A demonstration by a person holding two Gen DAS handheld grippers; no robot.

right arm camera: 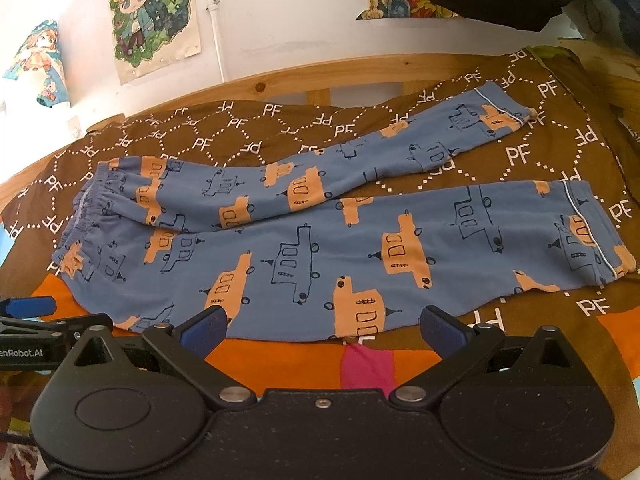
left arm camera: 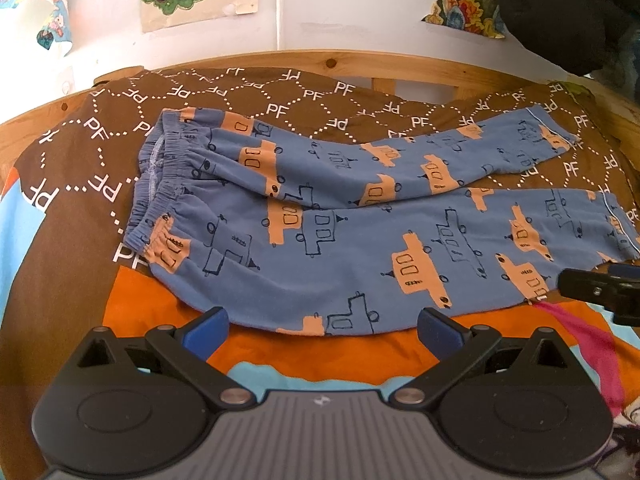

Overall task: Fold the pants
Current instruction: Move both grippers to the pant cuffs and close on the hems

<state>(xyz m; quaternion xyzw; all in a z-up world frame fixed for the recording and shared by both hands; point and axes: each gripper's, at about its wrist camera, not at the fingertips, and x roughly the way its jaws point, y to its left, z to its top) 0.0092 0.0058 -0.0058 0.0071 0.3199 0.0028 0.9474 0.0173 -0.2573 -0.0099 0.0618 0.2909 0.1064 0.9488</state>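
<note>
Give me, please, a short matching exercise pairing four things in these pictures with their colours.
Things:
1. pants
2. bedframe
3. left gripper pads
4. PF blanket

Colours:
a. brown with white letters
b. blue with orange vehicles
c. light wood
d. dark blue

Pairs: 1-b, 2-c, 3-d, 4-a

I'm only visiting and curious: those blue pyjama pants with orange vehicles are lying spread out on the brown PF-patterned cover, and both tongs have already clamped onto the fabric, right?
Not quite. The blue pyjama pants with orange vehicles do lie spread out on the brown PF-patterned cover, but neither pair of tongs grips them. The left wrist view shows the left tongs open, and the right wrist view shows the right tongs open too.
</note>
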